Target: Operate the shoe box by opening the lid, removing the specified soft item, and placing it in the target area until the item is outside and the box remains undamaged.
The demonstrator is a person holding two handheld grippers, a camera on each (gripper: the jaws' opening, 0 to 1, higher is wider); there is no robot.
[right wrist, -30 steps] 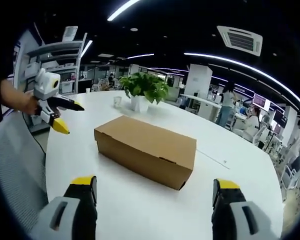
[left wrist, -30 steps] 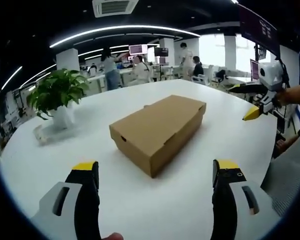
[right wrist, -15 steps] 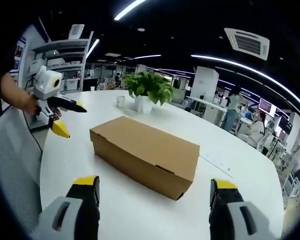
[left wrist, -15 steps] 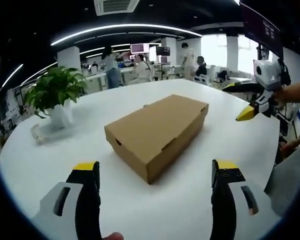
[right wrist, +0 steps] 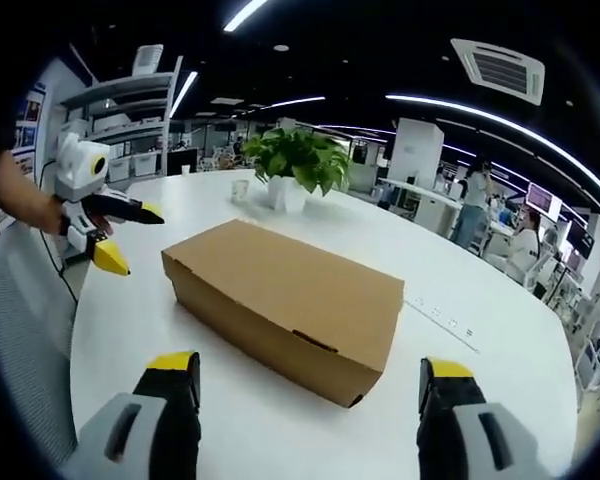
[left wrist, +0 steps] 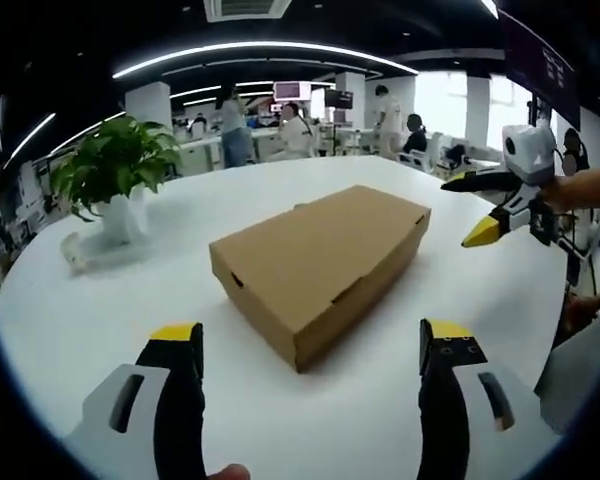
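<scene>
- Left gripper view: a closed brown cardboard shoe box [left wrist: 320, 262] sits near the middle of the round white bench [left wrist: 110, 330], lid fully down.
- Left claw [left wrist: 305, 345] hangs just short of the box's near corner, jaws spread wide, holding nothing.
- Right claw [right wrist: 305, 375] faces the box's long side, jaws likewise parted and empty.
- A potted green leafy plant [right wrist: 295, 165] stands well apart behind the box.
- The soft item is presumably inside; it cannot be seen.
- Judged by looks, the box is light, thin-walled and easily creased. Lift the lid gently at its front edge beside the small side notches, while the other claw steadies the base.
</scene>
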